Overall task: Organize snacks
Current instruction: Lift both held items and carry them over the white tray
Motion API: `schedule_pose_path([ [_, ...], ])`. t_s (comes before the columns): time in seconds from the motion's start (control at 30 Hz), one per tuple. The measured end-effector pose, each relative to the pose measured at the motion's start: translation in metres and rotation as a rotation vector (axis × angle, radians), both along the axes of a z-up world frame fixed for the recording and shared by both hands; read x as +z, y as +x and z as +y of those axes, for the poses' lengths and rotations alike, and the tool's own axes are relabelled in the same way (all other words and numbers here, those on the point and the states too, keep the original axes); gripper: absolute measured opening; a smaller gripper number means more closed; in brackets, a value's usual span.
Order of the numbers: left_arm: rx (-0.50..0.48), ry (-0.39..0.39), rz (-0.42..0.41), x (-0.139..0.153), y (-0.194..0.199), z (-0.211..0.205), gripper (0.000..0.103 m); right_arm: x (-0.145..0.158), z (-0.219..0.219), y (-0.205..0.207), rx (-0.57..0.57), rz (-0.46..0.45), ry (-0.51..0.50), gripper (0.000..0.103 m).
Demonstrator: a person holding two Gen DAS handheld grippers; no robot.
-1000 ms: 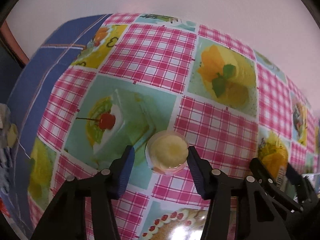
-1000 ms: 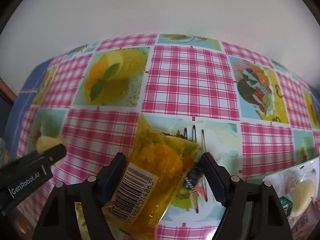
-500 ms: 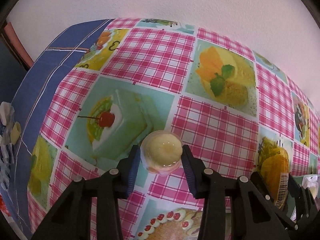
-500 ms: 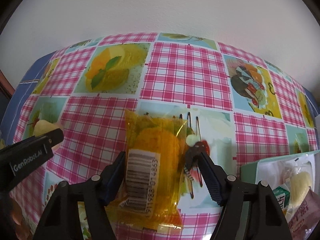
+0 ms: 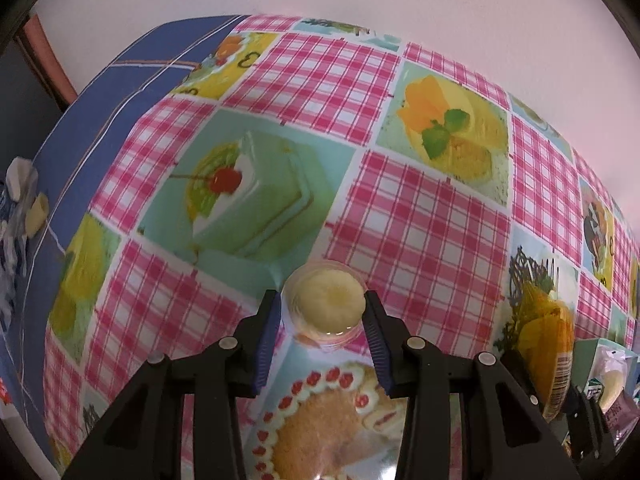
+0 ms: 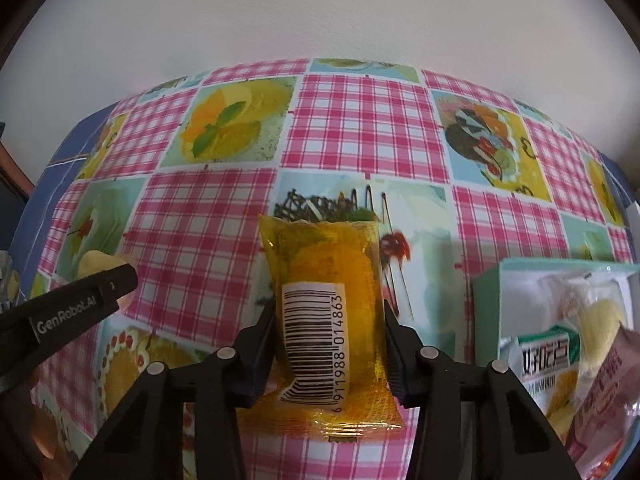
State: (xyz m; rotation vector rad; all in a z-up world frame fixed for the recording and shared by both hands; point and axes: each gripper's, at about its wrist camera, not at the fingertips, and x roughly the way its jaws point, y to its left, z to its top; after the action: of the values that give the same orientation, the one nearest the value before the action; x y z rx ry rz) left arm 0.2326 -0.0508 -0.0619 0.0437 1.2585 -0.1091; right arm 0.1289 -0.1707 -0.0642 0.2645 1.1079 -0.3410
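A table covered by a glossy oilcloth printed with pink-and-white checks and dessert pictures fills both wrist views, with a plain pale wall behind it. Taking the printed slice of green cake topped by a red cherry as the landmark: just below and to the right of it, the left gripper points steeply down with its blue-padded fingers clamped against both sides of a small round clear plastic jelly cup with pale yellow filling, which sits between them over the oilcloth. Farther right of the cake print, the right gripper has a transparent orange-yellow plastic snack pouch with a white barcode label between its black fingers; the jaws are closing, and the pads meet the pouch's two long edges, the pouch lying lengthwise with its sealed end toward the camera. In the left wrist view the same pouch shows at the right edge, well apart from the cup. Beyond the pouch, farthest right from the cake print, stands a mint-green rimmed box with a white inside holding several wrapped snacks, among them a packet with a green and white label and a pinkish wrapper. From the right wrist view the left gripper's black arm, lettered GenRobot.AI, enters at the left edge.
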Motion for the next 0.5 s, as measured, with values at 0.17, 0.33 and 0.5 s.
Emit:
schedule_pose_path([
  [0.17, 0.000, 0.011, -0.011, -0.001, -0.017, -0.002, 0.043, 0.003, -0.007, -0.020, -0.018, -0.015, 0.092, 0.043],
  [0.33, 0.034, -0.034, 0.029, 0.000, -0.030, -0.004, 0.043, 0.007, -0.017, -0.036, -0.047, -0.023, 0.167, 0.042],
  [0.5, 0.074, -0.095, 0.069, -0.001, -0.038, 0.004, 0.043, 0.022, -0.018, -0.050, -0.065, -0.047, 0.206, 0.042],
])
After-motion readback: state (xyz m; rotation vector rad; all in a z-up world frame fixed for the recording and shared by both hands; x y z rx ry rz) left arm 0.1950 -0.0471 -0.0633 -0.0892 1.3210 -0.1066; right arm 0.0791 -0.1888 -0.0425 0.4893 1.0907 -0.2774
